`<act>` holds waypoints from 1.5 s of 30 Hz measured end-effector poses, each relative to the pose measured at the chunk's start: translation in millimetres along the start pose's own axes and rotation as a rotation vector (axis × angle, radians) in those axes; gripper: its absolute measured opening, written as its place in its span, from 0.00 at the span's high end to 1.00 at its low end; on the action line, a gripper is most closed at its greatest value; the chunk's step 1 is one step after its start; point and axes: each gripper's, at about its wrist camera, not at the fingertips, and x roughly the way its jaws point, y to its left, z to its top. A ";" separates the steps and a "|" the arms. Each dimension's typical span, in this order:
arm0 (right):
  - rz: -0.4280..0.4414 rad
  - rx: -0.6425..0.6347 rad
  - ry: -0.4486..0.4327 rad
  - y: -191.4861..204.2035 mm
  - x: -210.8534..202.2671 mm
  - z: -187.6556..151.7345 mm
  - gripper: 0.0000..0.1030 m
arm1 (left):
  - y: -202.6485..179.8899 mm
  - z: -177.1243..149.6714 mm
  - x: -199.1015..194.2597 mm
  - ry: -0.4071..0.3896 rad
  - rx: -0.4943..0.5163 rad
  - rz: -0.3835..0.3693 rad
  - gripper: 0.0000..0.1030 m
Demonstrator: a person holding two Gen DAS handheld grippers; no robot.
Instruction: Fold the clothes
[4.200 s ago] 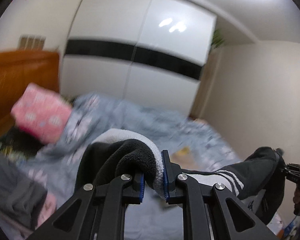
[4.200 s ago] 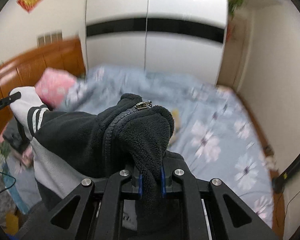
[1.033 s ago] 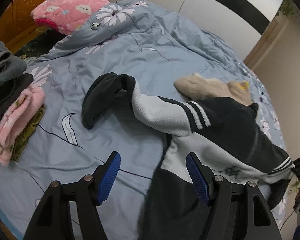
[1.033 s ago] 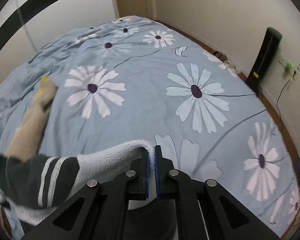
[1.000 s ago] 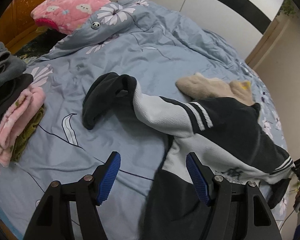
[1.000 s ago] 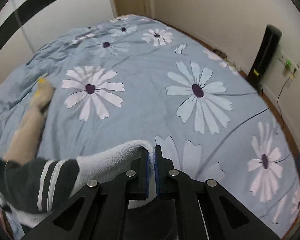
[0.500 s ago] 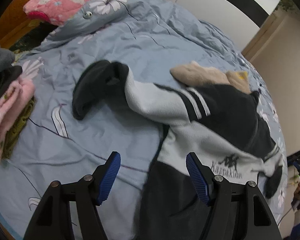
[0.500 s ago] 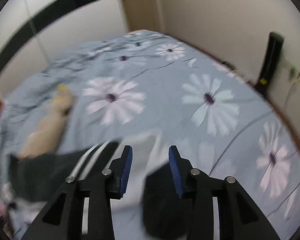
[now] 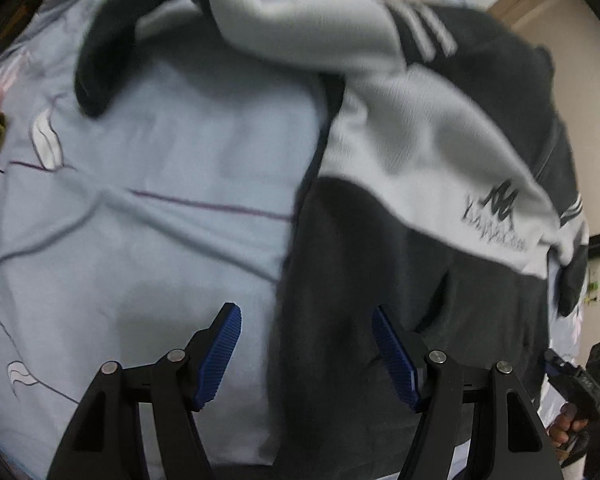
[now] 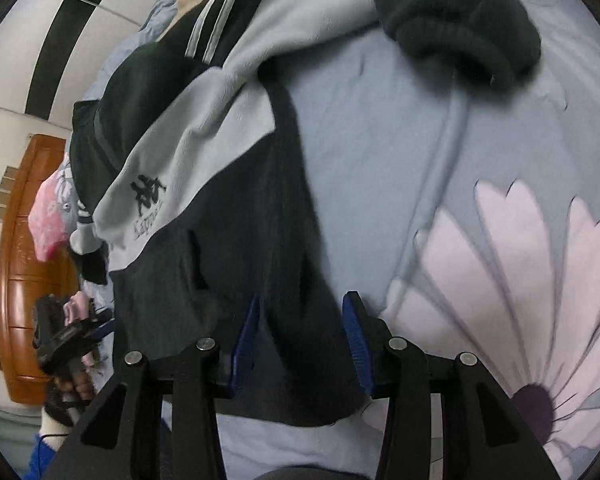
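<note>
I am working in a home bedroom. A bed with a blue floral duvet (image 10: 440, 128) lies directly ahead of the tongs. A wooden headboard (image 10: 24, 280), pink pillow (image 10: 46, 216) and black-striped white wardrobe (image 10: 60, 28) sit to their left.

blue floral bedsheet (image 10: 400, 128) — wooden headboard (image 10: 20, 280), pink pillow (image 10: 46, 216) behind.

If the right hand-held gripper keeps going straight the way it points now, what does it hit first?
Most likely the jacket: its dark lower edge lies on the bed cover right between the open jaws of the right hand-held gripper. Depth is hard to judge, but nothing else shows in that line.
</note>
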 end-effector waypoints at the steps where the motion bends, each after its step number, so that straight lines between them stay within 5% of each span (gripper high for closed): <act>1: -0.002 0.002 0.003 -0.8 0.9 -0.9 0.57 | -0.4 -2.1 4.8 0.022 -0.002 -0.016 0.30; 5: -0.007 0.027 0.014 -4.9 3.0 -2.2 0.57 | -7.2 -8.8 9.5 0.050 0.025 -0.033 0.35; 7: -0.002 0.045 0.019 -7.3 3.7 -2.7 0.59 | -11.9 -12.6 11.3 0.073 0.040 -0.051 0.46; 9: 0.001 0.045 0.026 -5.9 2.6 -4.8 0.79 | -17.3 -17.9 13.6 0.086 0.063 -0.036 0.59; 10: -0.010 0.037 0.027 -3.8 1.1 -6.1 0.83 | -19.3 -20.7 14.7 0.095 0.071 -0.027 0.76; 12: -0.012 0.037 0.016 1.2 -5.7 -8.8 0.91 | -22.5 -25.8 12.2 0.099 0.083 -0.024 0.90; 15: 0.022 0.036 -0.026 4.2 -28.8 -12.5 0.92 | -29.9 -36.4 -1.6 0.084 0.125 -0.031 0.92; 23: -0.008 0.090 -0.036 -7.9 -22.5 -17.9 0.91 | -43.7 -43.7 -14.4 0.032 0.192 0.019 0.90; 26: -0.016 0.047 -0.051 -3.2 -26.1 -14.6 0.88 | -47.1 -44.1 -22.5 -0.007 0.205 0.032 0.84; 27: -0.032 0.017 -0.070 -0.4 -31.3 -12.1 0.84 | -48.5 -44.3 -28.6 -0.030 0.215 0.043 0.76; 28: -0.057 -0.022 -0.100 3.2 -39.2 -8.4 0.80 | -49.9 -44.5 -34.8 -0.053 0.225 0.053 0.63; 30: -0.141 -0.072 -0.166 5.2 -47.3 6.2 0.57 | -41.8 -44.2 -47.3 -0.111 0.241 0.065 0.52; 32: -0.234 -0.114 -0.232 5.7 -53.2 22.9 0.50 | -44.3 -40.2 -62.2 -0.181 0.249 0.082 0.46; 38: -0.491 -0.235 -0.409 8.6 -63.2 71.5 0.41 | -52.9 -18.0 -80.8 -0.296 0.191 0.095 0.40; 45: -0.578 -0.316 -0.349 -10.3 -16.7 96.4 0.41 | -56.8 -1.0 -62.7 -0.279 0.153 0.130 0.39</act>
